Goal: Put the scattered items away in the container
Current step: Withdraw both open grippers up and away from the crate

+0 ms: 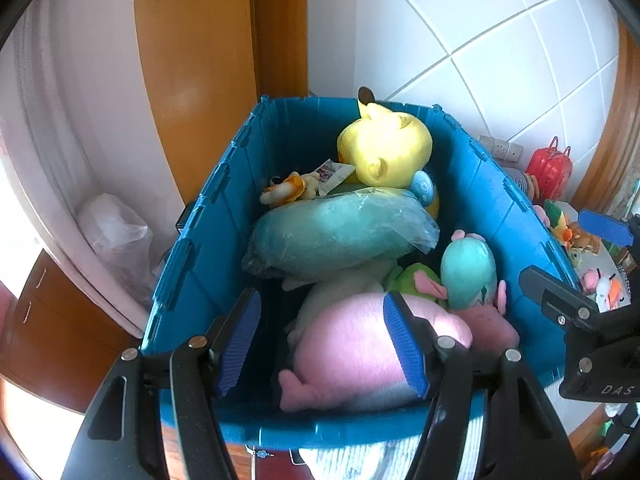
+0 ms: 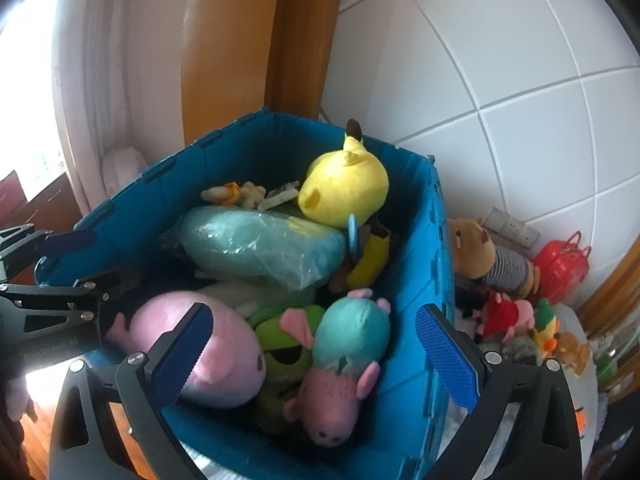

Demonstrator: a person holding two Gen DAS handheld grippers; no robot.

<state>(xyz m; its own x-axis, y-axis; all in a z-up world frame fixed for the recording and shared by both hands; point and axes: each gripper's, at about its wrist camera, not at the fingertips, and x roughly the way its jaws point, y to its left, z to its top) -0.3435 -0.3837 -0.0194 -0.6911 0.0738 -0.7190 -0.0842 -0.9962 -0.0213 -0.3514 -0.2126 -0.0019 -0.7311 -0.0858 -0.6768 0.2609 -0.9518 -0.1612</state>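
A blue plastic bin (image 1: 208,236) (image 2: 420,264) holds several plush toys: a yellow plush (image 1: 384,148) (image 2: 344,184) at the back, a teal cushion in plastic wrap (image 1: 336,232) (image 2: 260,244), a large pink plush (image 1: 352,352) (image 2: 216,356), a green plush (image 2: 280,344) and a pig plush in a teal dress (image 1: 472,268) (image 2: 344,360). My left gripper (image 1: 320,344) is open and empty above the bin's near end, over the pink plush. My right gripper (image 2: 316,360) is open and empty above the pig plush; it also shows at the right edge of the left wrist view (image 1: 576,264).
More plush toys lie outside the bin on the right: a brown one in a striped shirt (image 2: 488,256), a red-dressed pig (image 2: 508,312) and small ones (image 1: 568,232). A red toy bag (image 2: 560,264) stands by a white tiled wall (image 2: 500,80). A wooden door frame (image 1: 208,60) rises behind.
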